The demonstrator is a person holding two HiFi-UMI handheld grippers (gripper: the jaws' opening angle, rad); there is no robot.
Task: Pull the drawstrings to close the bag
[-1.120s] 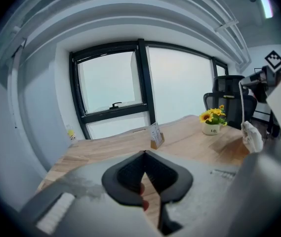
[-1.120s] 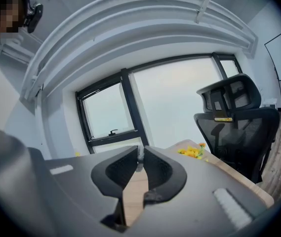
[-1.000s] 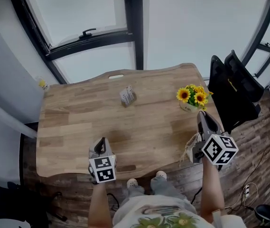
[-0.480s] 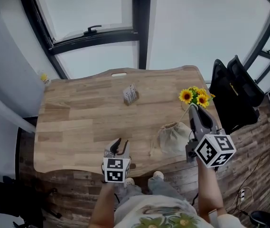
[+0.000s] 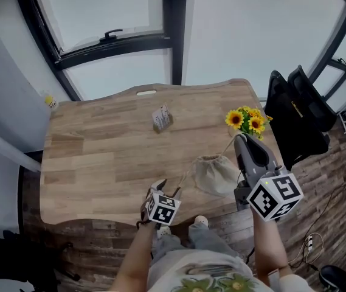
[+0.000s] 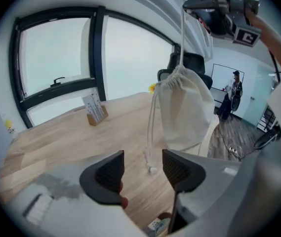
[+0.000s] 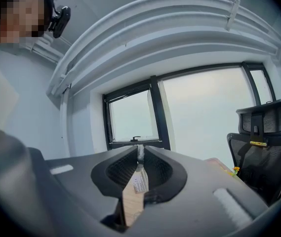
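Bag (image 5: 215, 174): in head view, it hangs above the table (image 5: 100, 157) near its front edge.

Left gripper view: the left gripper (image 6: 142, 169) jaws are opening, with the loose drawstring (image 6: 150, 154) between them, unpressed.

Right gripper view: the right gripper (image 7: 139, 158) pinches 1 tagged drawstring (image 7: 139, 181). If that slips, the bag would probably drop.

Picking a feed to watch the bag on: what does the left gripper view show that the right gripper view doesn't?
Only the left gripper view: the bag hanging by one drawstring from the right gripper, loose cord ends between the left gripper's opening jaws, ungripped, and the table. Only the right gripper view: its jaws shut on that drawstring. Both: the window and black chair.
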